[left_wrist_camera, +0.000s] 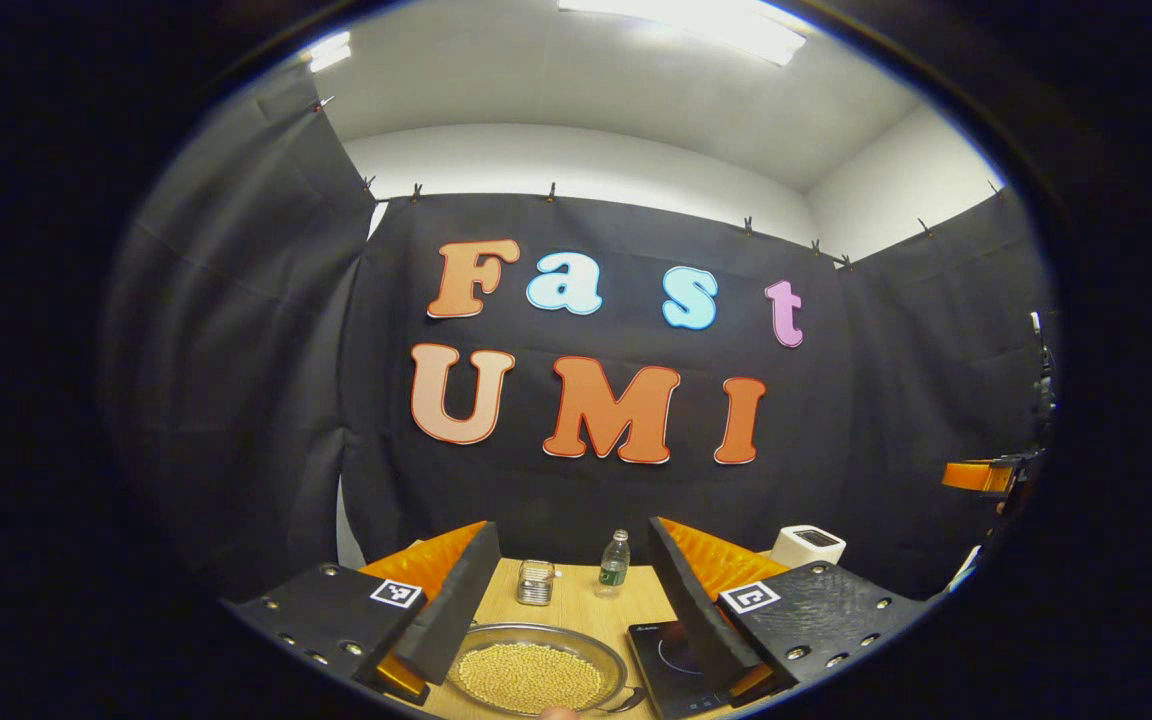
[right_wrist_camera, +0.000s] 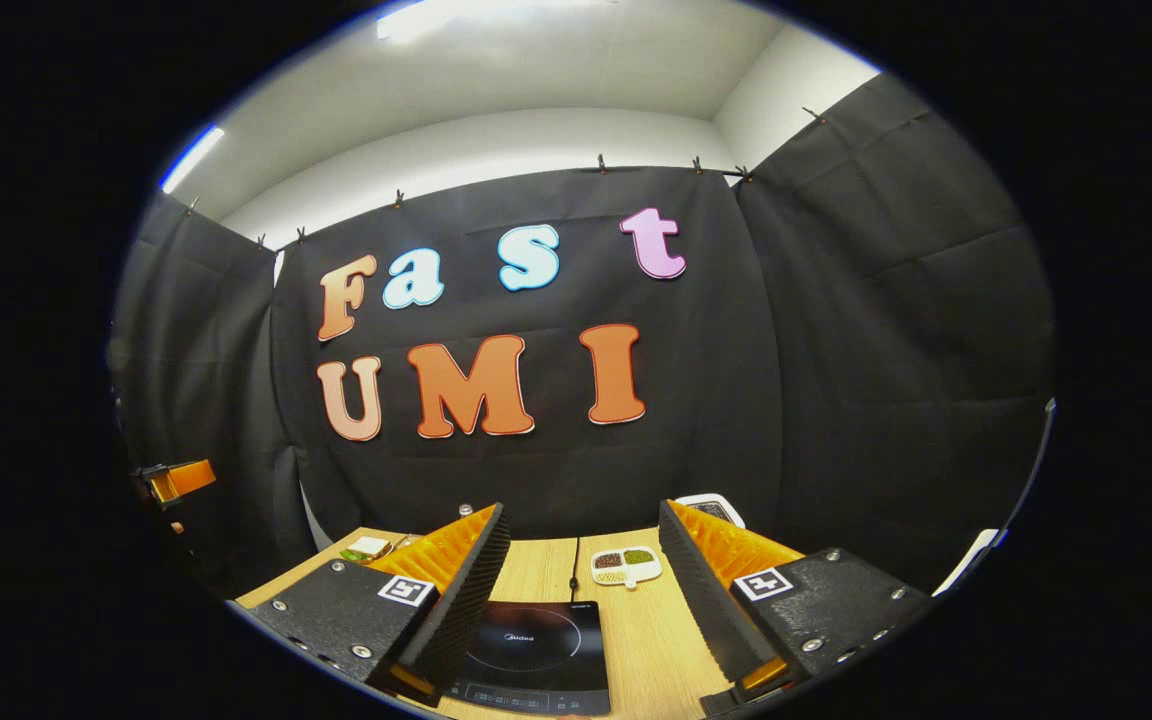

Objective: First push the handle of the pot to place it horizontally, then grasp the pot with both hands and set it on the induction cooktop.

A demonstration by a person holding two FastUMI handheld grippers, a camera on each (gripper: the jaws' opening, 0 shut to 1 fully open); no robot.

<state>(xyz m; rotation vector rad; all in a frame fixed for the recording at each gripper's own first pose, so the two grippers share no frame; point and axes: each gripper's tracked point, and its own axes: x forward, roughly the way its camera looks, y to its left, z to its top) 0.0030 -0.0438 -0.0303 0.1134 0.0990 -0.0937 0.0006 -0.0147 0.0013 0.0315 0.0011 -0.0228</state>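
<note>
On the table, pot sits beside induction cooktop; my left gripper and right gripper jaws both apart, empty.

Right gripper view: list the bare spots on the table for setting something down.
Bare wood lies right of the induction cooktop, in front of the divided snack dish, and in a strip behind the cooktop toward the wall. In the left gripper view it is crowded: pot, jar, bottle and cooktop sit close together.
</note>
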